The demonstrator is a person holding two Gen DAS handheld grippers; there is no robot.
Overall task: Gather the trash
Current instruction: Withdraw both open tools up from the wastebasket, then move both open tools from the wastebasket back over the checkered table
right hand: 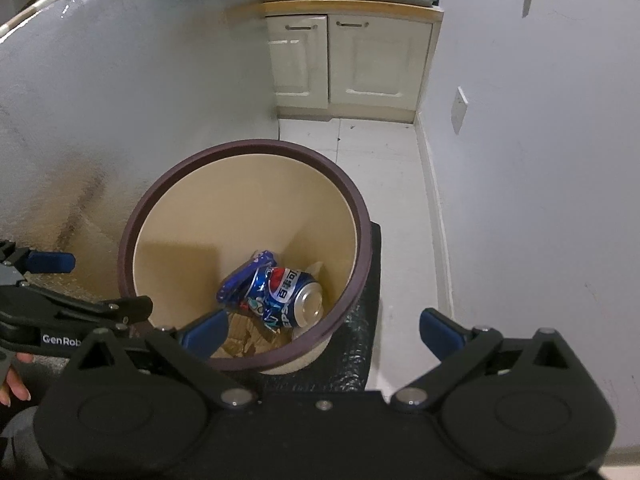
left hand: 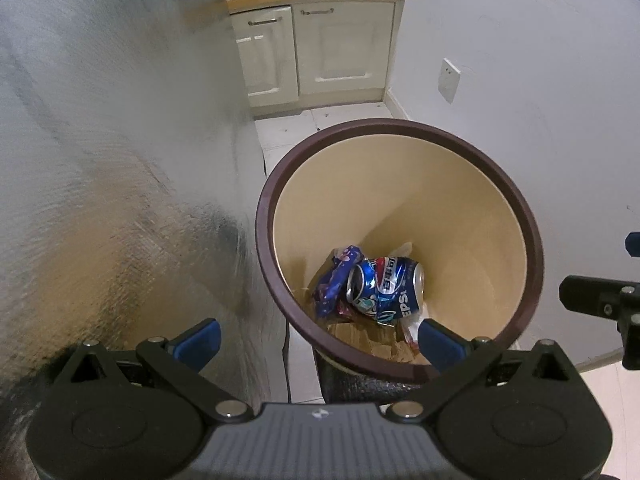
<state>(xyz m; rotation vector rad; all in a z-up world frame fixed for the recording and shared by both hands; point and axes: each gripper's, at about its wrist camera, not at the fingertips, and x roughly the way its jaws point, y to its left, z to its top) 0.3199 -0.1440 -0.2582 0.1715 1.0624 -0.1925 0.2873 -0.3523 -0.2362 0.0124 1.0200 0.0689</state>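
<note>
A round bin with a dark brown rim (left hand: 400,126) (right hand: 240,146) and a cream inside stands on the tiled floor. At its bottom lie a crushed blue Pepsi can (left hand: 386,286) (right hand: 286,294), a crumpled blue wrapper (left hand: 334,280) (right hand: 236,278) and brown cardboard scraps (left hand: 376,342) (right hand: 244,334). My left gripper (left hand: 318,338) hovers above the bin's near rim, open and holding nothing. My right gripper (right hand: 322,330) hangs over the bin's right side, open and holding nothing. The left gripper's blue fingertip (right hand: 52,262) shows at the left of the right wrist view.
A silver foil-covered surface (left hand: 120,140) rises close on the left of the bin. A white wall (right hand: 540,160) with a socket plate (right hand: 459,110) closes the right. Cream cabinet doors (right hand: 348,60) stand behind. A person's fingers (right hand: 16,384) show at the lower left.
</note>
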